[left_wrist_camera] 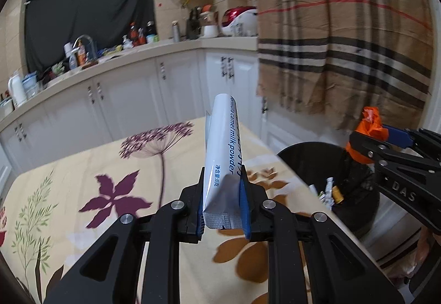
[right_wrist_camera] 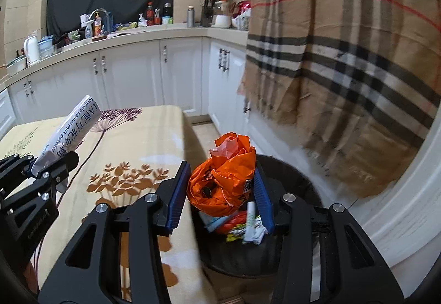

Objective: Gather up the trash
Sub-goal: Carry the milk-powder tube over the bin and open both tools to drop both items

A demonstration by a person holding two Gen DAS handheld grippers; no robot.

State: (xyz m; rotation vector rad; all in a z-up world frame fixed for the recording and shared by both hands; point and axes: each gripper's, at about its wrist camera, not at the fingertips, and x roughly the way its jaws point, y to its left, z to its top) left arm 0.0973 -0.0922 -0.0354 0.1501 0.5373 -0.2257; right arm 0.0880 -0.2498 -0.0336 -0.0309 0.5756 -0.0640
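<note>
I've got the milk powder sachet (left_wrist_camera: 223,163) pinched at its lower end in my left hand-held gripper (left_wrist_camera: 223,210), jaws nearly together on it, and it stands up over the flowered bench (left_wrist_camera: 82,166), not yet as far across as the black trash bin (left_wrist_camera: 355,210) beside the bench edge. My right hand-held gripper (right_wrist_camera: 220,193) is clamped part-open on a crumpled orange plastic bag (right_wrist_camera: 220,180), and that one hangs right over the bin (right_wrist_camera: 292,180). So I'd call this the carry stage: both pieces are picked up, neither is dropped, and the bench as far as I can see it has no loose litter left. The bin already holds wrappers (right_wrist_camera: 242,224), so what remains looks like two releases. The right wrist view gives me what the left cannot: it looks straight down into the bin's mouth and shows the sachet (right_wrist_camera: 71,127) from the side. The left wrist view alone shows the pads squeezing the sachet's sealed end, and only catches the orange bag (left_wrist_camera: 368,128) at its far right.
</note>
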